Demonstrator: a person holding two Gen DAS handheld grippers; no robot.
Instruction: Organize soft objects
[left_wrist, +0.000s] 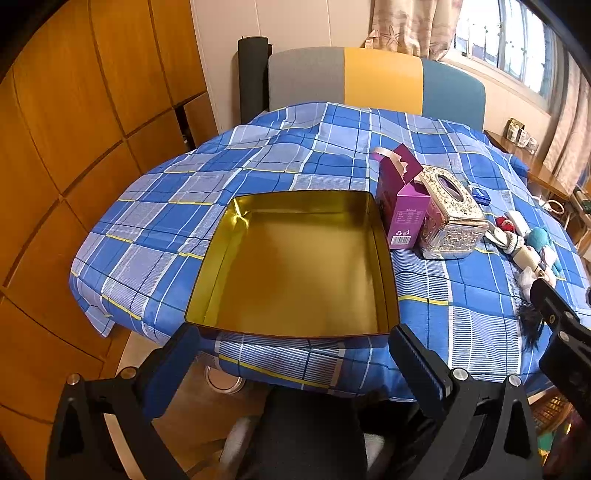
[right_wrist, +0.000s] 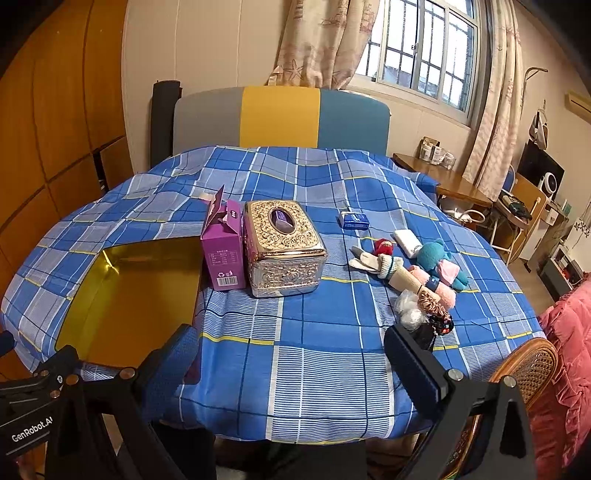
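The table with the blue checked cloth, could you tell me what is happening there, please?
A person holds two grippers above the near edge; the left gripper and the right gripper are open and empty. The shallow gold metal tin holds nothing. The pile of small plush toys and knitted items lies untouched.

Your gold tin (right_wrist: 133, 295) is cut at its near corner by the left finger of the right gripper (right_wrist: 291, 354). Right of the tin, the soft pile (left_wrist: 524, 247) runs under the other gripper's black frame, and its items blur together. Print on the purple carton (right_wrist: 225, 258) beside the tin is too small to read.
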